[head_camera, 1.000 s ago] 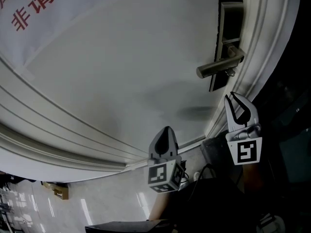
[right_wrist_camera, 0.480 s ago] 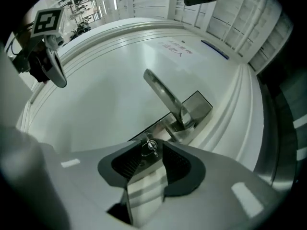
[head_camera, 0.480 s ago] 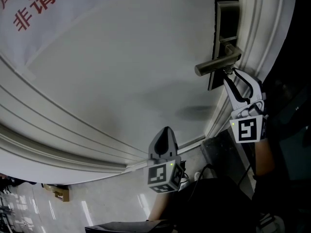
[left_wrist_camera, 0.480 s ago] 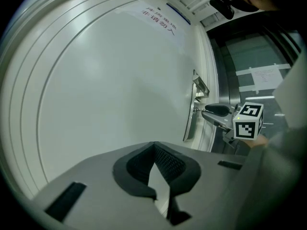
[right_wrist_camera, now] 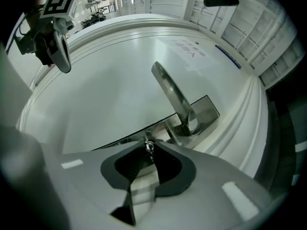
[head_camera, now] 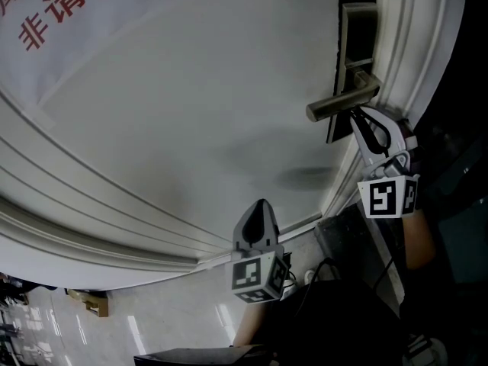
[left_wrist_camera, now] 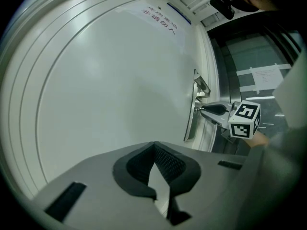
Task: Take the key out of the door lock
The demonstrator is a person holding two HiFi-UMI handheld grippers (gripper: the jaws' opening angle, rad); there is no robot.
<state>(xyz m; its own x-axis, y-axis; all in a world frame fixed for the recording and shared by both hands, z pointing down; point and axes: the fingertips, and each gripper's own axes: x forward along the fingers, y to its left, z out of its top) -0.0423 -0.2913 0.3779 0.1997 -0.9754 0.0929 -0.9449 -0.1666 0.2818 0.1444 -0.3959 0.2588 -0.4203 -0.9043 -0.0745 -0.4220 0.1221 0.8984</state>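
Note:
The small metal key [right_wrist_camera: 149,146] sticks out of the dark lock plate [head_camera: 357,29], just under the lever handle [head_camera: 339,104]. My right gripper [head_camera: 356,115] reaches level to the door right below that handle [right_wrist_camera: 170,92]. Its jaws have just been closing, and in the right gripper view the key's head sits pinched between the two fingertips of the right gripper [right_wrist_camera: 149,150]. In the head view the key is hidden by those tips. My left gripper [head_camera: 261,204] hangs lower and further left, away from the lock, shut on nothing; the left gripper [left_wrist_camera: 154,146] faces the bare white door.
The lock sits near the door's edge, beside a ribbed white door frame [head_camera: 412,67]. A sheet with red characters [head_camera: 61,6] hangs on the door at the upper left. A dark box [head_camera: 351,242] stands on the floor below the right gripper.
The right gripper rose to the key under the handle and rolled; its jaws spread wide, then came together on the key. The left gripper kept still.

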